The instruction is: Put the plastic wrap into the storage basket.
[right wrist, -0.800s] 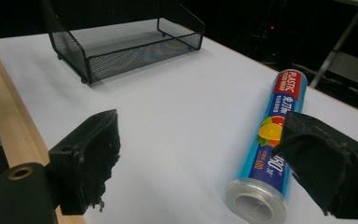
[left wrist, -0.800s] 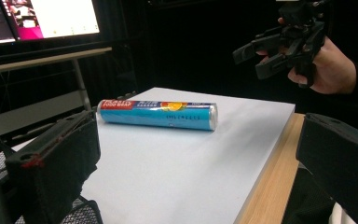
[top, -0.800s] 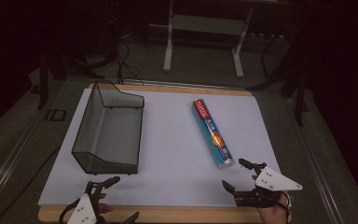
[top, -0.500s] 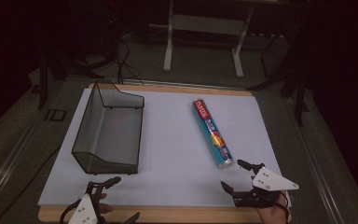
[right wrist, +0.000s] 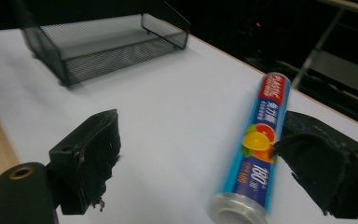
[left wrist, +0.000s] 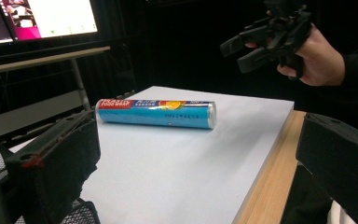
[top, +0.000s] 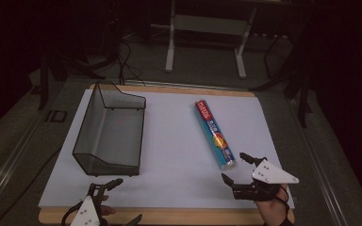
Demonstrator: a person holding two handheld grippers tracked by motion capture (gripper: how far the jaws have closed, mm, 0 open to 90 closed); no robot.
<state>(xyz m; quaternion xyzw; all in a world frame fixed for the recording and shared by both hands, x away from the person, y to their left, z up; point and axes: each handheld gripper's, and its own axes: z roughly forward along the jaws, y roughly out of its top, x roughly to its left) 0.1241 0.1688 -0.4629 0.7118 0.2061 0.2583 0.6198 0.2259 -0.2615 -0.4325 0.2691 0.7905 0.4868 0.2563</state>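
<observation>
A blue roll of plastic wrap (top: pixel 215 134) lies on the white sheet (top: pixel 179 141), right of centre, its near end towards me. My right gripper (top: pixel 233 165) hovers just short of that end, open, with nothing between its jaws. In the right gripper view the roll (right wrist: pixel 261 144) lies close to the right jaw, and my right gripper (right wrist: pixel 200 135) is spread wide. My left gripper (top: pixel 128 200) is at the front left edge, open and empty. In the left gripper view, across the sheet, are the roll (left wrist: pixel 156 113) and the right gripper (left wrist: pixel 261 39) held by a hand.
A black wire-mesh basket (top: pixel 108 132) stands on the left of the sheet, also seen as the basket (right wrist: pixel 107 42) in the right gripper view. The sheet lies on a wooden board (top: pixel 169 217). Metal stand legs (top: pixel 169 52) and cables lie on the floor beyond.
My right gripper has edged slightly towards the near end of the roll. The left gripper, roll and basket have stayed put.
</observation>
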